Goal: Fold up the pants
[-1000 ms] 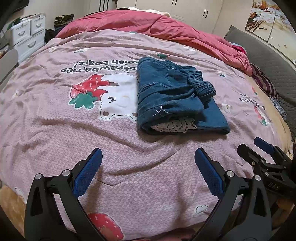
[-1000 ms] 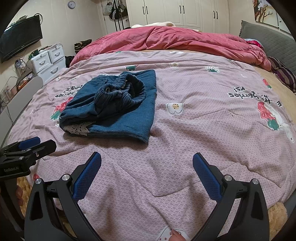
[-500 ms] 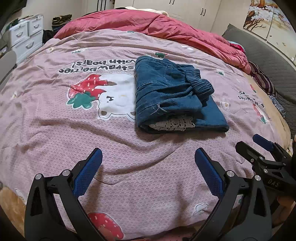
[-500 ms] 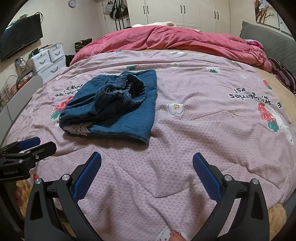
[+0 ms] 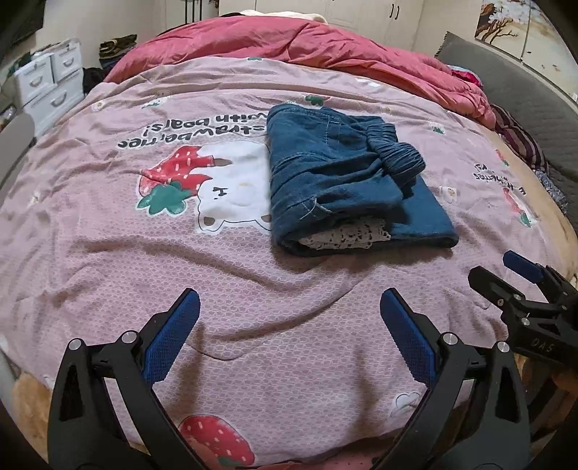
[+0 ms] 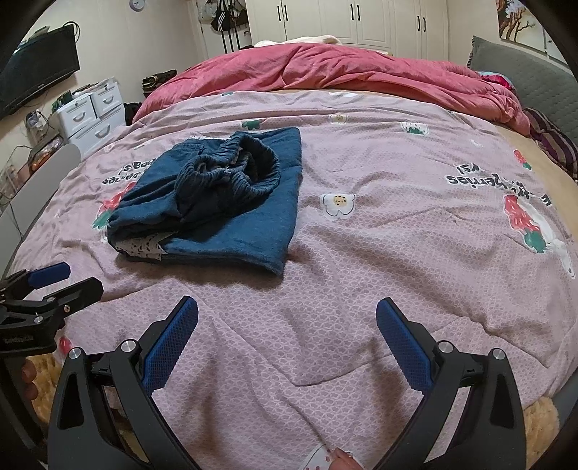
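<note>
Blue-padded and spread wide, the left claw [image 5: 289, 318] hangs over the near edge of the bed, holding nothing; the right claw [image 6: 287, 325] beside it is likewise agape and empty. Beneath them lies a mauve quilt [image 5: 253, 289], lightly wrinkled, printed with strawberries, a white bear and lettering. Farther in, the pants [image 5: 343, 180] rest on that quilt as a folded dark-blue denim bundle, the gathered elastic waistband [image 6: 231, 173] lying on top and a bit of pale lace showing at the near end. Beyond them a red duvet [image 6: 343, 72] is heaped across the far side of the bed. At the room's left stand white drawers [image 6: 90, 112] and a wall-mounted television [image 6: 39, 79]; white wardrobes [image 6: 343, 21] line the back wall.
</note>
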A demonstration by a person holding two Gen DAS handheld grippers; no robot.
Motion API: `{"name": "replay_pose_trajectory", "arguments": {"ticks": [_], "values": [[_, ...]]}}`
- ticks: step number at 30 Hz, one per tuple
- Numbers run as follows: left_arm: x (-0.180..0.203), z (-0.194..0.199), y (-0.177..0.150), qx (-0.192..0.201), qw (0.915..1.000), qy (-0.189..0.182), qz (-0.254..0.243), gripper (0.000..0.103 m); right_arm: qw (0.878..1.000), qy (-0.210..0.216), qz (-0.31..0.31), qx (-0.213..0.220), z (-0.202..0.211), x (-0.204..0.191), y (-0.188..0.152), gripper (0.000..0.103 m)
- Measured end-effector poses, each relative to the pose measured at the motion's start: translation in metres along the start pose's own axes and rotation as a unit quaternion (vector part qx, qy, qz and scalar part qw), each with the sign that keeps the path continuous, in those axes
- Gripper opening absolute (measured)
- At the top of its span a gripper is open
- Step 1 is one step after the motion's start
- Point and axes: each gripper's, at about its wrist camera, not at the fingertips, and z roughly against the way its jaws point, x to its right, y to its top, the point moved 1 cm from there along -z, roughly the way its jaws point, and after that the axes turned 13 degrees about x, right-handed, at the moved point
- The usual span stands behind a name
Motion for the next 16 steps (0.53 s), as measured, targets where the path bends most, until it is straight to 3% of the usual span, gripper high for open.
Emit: {"name": "replay_pose_trajectory", "arguments": {"ticks": [5, 7, 11, 16], "values": [[-0.026, -0.003, 0.008, 0.002, 0.9985, 0.002, 0.055, 0.094, 1.000, -0.008, -0.007, 0.001, -0.002, 0.012, 0.005, 0.099], [-0.047, 0.000, 0.018, 0.031, 0.9959, 0.005, 0.085, 0.094, 1.000, -0.016, -0.017, 0.005, -0.002, 0.024, 0.009, 0.099], [-0.103, -0.016, 0.050, 0.041, 0.9903, 0.098, 0.090, 0.094, 0.998, -0.057, -0.037, 0.016, -0.003, 0.069, 0.021, 0.099], [-0.185, -0.058, 0.088, 0.033, 0.9785, 0.183, 0.090, 0.094, 0.982, -0.171, -0.076, 0.027, -0.013, 0.180, 0.049, 0.099]]}}
